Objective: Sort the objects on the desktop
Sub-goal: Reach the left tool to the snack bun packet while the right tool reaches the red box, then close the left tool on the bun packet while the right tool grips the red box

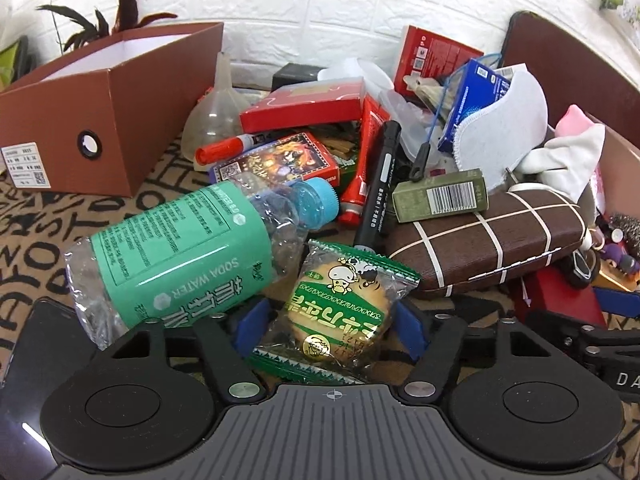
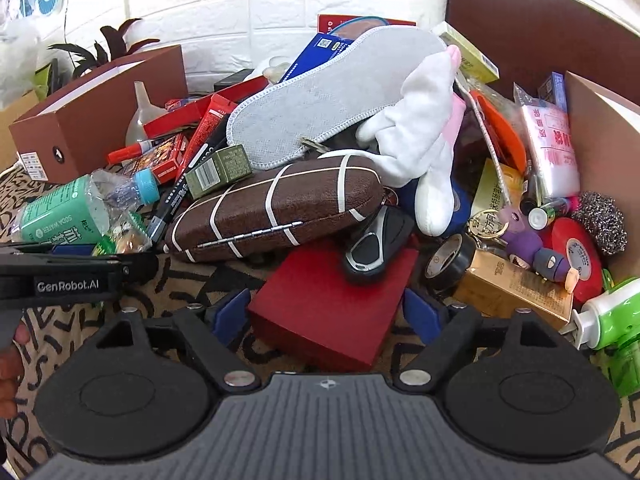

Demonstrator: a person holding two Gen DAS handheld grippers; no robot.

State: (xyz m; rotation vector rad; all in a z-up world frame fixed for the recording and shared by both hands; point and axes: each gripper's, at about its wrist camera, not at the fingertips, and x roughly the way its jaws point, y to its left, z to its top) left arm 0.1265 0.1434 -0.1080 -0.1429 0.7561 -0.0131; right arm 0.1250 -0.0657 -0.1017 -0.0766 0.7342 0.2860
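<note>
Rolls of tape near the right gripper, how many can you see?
2. A black tape roll stands just right of the red box, and a red tape roll lies further right, below the steel scourer. The clutter could hide more.

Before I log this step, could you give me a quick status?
Left gripper straddling green-wrapped biscuit packet, pads not pressing. Right gripper open around dark red flat box. Black key fob atop it.
</note>
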